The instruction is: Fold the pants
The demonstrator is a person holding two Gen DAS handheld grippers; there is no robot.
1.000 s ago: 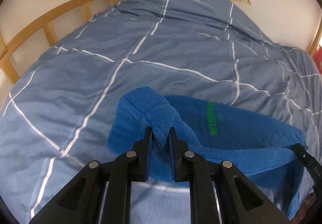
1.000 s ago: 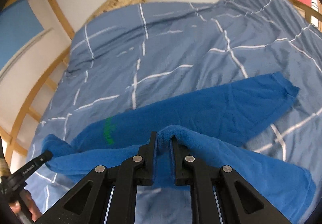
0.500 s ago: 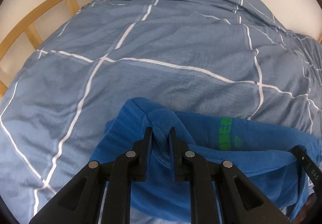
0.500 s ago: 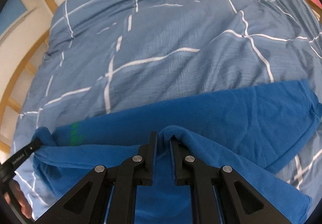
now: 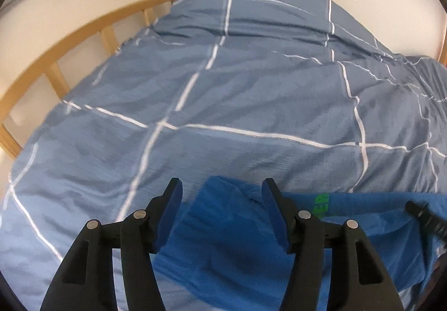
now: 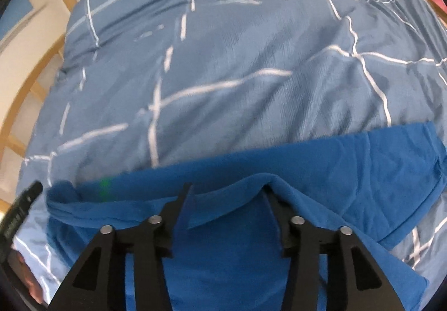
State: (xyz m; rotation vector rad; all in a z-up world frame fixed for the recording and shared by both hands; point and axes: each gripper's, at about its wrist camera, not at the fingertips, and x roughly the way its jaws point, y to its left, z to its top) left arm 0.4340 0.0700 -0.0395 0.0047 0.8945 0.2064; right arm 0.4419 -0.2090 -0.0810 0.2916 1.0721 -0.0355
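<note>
Blue fleece pants (image 5: 240,230) lie across the near part of the bed, on a checked blue duvet (image 5: 223,92), with one long edge doubled over the other so the two legs lie roughly stacked. Both sets of jaws are opening: the left gripper (image 5: 220,193) stands apart over the bunched waist end with cloth below but not pressed by the pads, and the right gripper (image 6: 227,196) is spreading with a raised fold (image 6: 259,185) of the upper layer draped over its right-hand finger. The likeliest trouble, as I judge it, is that this fold clings to the finger as the gripper draws away, dragging the top layer askew and undoing the alignment. The soft, rumpled duvet could also let the fleece slump or slide, and the lumpy waist end may spring open once free. As for writing, a green printed mark (image 5: 321,204) sits on the pants near the waist; its letters are too blurred and cropped to read.
</note>
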